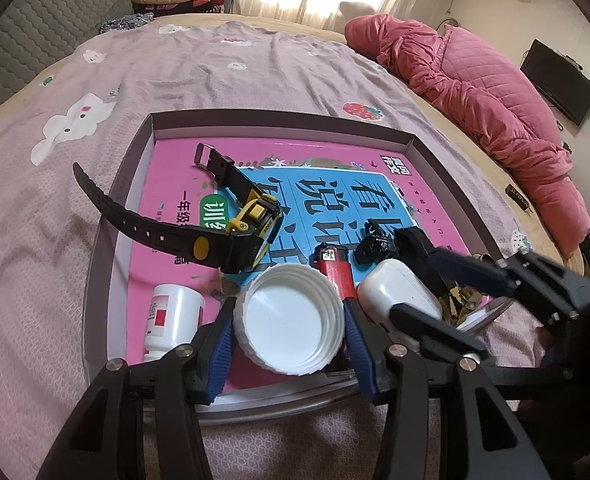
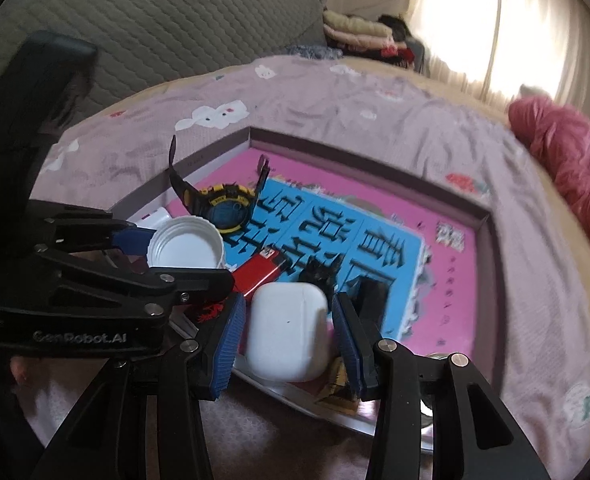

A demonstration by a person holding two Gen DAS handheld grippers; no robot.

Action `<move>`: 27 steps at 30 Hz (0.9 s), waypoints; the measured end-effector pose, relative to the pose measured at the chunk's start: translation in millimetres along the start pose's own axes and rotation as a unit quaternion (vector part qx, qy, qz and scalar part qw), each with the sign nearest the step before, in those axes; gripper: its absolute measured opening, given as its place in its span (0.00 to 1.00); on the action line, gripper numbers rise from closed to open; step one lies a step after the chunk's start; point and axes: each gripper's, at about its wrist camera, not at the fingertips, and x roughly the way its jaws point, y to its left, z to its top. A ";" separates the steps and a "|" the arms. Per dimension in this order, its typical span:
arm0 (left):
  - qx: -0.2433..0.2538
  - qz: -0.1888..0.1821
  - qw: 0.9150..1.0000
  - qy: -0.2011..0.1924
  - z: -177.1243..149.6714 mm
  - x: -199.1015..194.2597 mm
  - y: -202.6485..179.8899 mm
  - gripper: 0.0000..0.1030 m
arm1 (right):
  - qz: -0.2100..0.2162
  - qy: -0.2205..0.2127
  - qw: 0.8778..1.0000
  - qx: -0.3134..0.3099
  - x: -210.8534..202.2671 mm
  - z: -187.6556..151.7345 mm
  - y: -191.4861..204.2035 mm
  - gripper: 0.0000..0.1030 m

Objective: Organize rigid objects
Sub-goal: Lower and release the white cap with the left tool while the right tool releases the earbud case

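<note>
Gripping the white cap (image 1: 291, 318) between its pads, the left tool (image 1: 289, 332) sits beside the right tool (image 2: 291, 326), clamped on the earbud case (image 2: 287, 332).

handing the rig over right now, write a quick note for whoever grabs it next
Left gripper: fingers closed on the white jar lid, open side up, at the near edge of the box tray.
Right gripper: white earbud case sits between its fingers; I cannot tell whether both pads press on it.
In the tray, on the pink book: black and yellow watch, red lighter, black clip, white pill bottle.
Done: both grippers are on an item. Left: place the lid and case, then sort the rest. No target spot is visible.
</note>
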 end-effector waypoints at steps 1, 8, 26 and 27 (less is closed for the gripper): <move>0.003 0.001 1.000 0.001 -0.1 0.6 -0.9 0.49 | -0.008 -0.009 1.000 -0.006 -4.9 0.3 0.7 0.45; 0.005 0.001 1.000 0.004 -0.6 1.0 -4.9 0.49 | -0.016 -0.039 0.999 0.019 -22.9 2.0 -9.9 0.50; 0.010 -0.002 1.000 0.001 -4.1 -1.7 -6.6 0.55 | -0.014 -0.033 0.988 0.148 -29.7 -12.9 -51.3 0.51; 0.011 -0.001 1.000 0.001 -4.5 -1.9 -7.3 0.56 | -0.015 -0.033 0.988 0.149 -30.0 -13.2 -51.7 0.51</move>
